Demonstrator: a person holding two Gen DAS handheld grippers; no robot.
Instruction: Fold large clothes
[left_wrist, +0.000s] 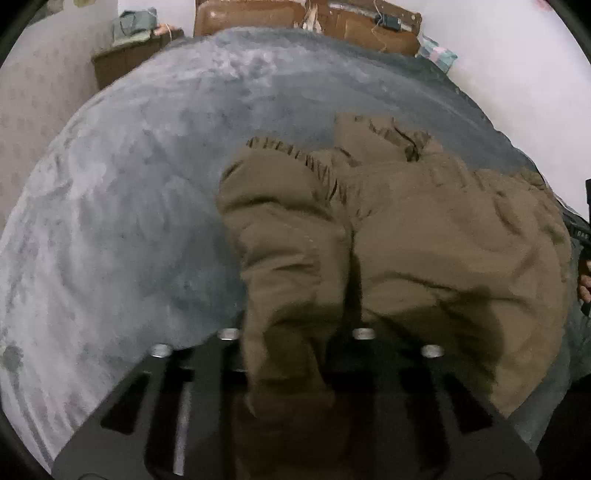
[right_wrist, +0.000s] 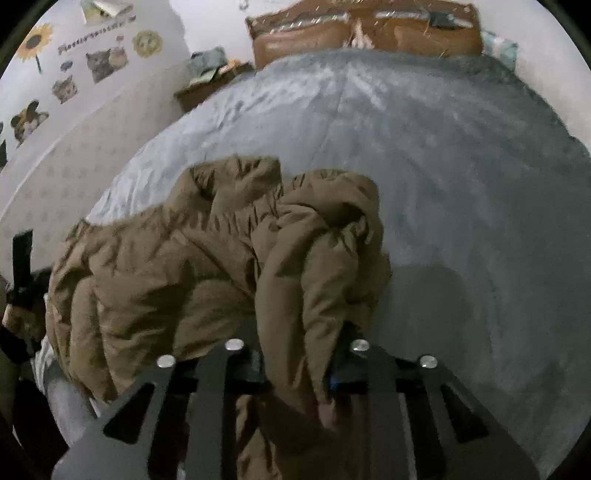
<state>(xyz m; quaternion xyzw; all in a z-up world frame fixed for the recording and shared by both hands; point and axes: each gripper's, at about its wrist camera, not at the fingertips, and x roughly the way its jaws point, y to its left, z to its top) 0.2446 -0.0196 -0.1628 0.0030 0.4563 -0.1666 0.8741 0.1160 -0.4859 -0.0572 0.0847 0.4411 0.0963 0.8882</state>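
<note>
Brown padded jacket (left_wrist: 424, 229) heaped in loose folds on the grey bedspread (left_wrist: 122, 221), toward the near edge of the bed, ribbed cuffs or hem showing at the far side of the heap. Left gripper (left_wrist: 295, 354) nearly closed, clamped on a bunched fold of the jacket that runs down between its fingers and hides the pads. Right gripper (right_wrist: 299, 362) likewise nearly closed, pinching another gathered fold of the same jacket (right_wrist: 192, 266), fabric draped over the gap and down toward the camera. Both pointed steeply down at the bed. From the left wrist view, bulk of the jacket lying right of the held fold; from the right wrist view, bulk lying left of it, so held at two separate points with the mass of cloth between. Part of the other gripper and a hand (right_wrist: 18, 317) visible at the left edge of the right wrist view, just beside the jacket. Brown wooden headboard (right_wrist: 369, 37) at the far end of the bed, a small bedside stand (left_wrist: 125, 59) with folded cloth on top beside it, animal and sunflower stickers (right_wrist: 99, 62) on the wall.
</note>
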